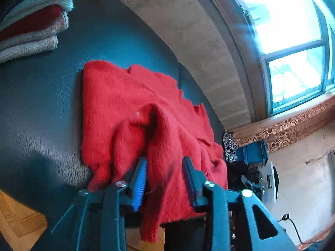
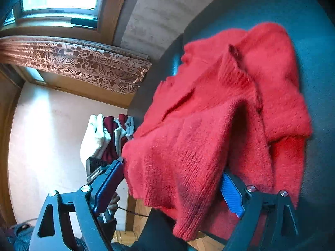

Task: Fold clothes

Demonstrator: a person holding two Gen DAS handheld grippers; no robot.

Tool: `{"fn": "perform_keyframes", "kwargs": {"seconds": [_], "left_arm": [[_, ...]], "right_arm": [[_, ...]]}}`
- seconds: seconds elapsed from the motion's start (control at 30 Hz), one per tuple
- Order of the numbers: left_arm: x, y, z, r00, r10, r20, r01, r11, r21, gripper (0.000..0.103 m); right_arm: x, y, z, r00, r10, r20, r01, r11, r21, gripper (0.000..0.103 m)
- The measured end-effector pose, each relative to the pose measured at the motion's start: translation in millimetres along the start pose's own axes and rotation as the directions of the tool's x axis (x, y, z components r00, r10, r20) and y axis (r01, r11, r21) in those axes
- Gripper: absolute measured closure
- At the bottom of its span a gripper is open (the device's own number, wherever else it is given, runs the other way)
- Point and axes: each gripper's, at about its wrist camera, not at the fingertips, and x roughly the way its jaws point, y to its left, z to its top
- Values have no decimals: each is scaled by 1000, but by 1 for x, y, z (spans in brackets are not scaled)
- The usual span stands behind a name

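On the dark tabletop (image 1: 41,96): red sweater (image 1: 125,104), partly folded, hem hanging over the near edge.
Soft, fuzzy, limp knit; you should pinch doubled edges, not loose fuzz. Left gripper (image 1: 165,167) jaws part-open around a fold; right gripper (image 2: 173,177) jaws wide, hem between, unpinched.

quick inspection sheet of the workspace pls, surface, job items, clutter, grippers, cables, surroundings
surface: dark table, bare around the garment
job's things: red sweater partly folded, near edge hanging off the table; folded stack at far corner
clutter: clothes pile beyond the table
grippers: left gripper open, sweater fold between pads; right gripper wide open around the sweater's edge
cables: black cable on floor
surroundings: window, patterned curtain
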Motion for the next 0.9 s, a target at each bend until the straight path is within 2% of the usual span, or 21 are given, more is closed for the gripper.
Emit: {"fn": "perform_keyframes", "kwargs": {"seconds": [0.13, 0.3, 0.37, 0.4, 0.47, 0.53, 0.6, 0.7, 0.83, 0.9], "left_arm": [[2, -4, -6, 999, -15, -47, 16, 999, 30, 64], [25, -34, 9, 983, -135, -122, 148, 983, 109, 72], [20, -30, 24, 968, -235, -91, 241, 969, 62, 72], [19, -27, 32, 961, -270, -62, 272, 962, 31, 72], [19, -12, 51, 960, -277, 47, 280, 958, -63, 72], [19, 2, 70, 953, -264, 150, 285, 947, -150, 71], [17, 14, 80, 962, -180, 206, 220, 957, -190, 70], [17, 18, 83, 977, -97, 190, 133, 974, -182, 68], [16, 23, 76, 988, 7, 157, 18, 988, -153, 67], [15, 21, 73, 983, 82, 162, -64, 991, -114, 67]], "right_arm": [[4, -1, 4, 1000, 5, -1, -5, 1000, 7, 8], [5, 12, 17, 997, 51, -52, -53, 998, -34, 5], [3, 15, 26, 992, 117, -41, -118, 993, -23, 5], [1, 14, 33, 986, 166, -3, -166, 986, -6, 5], [-6, 7, 49, 964, 242, 113, -247, 968, 36, 4], [-14, -6, 65, 935, 251, 251, -279, 957, 83, 1], [-16, -22, 73, 926, 203, 319, -256, 958, 132, 1], [-16, -33, 77, 929, 160, 334, -224, 961, 164, 1], [-19, -24, 70, 947, 106, 304, -138, 986, 88, 1], [-22, -16, 66, 955, 58, 290, -72, 997, 38, 1]]}}
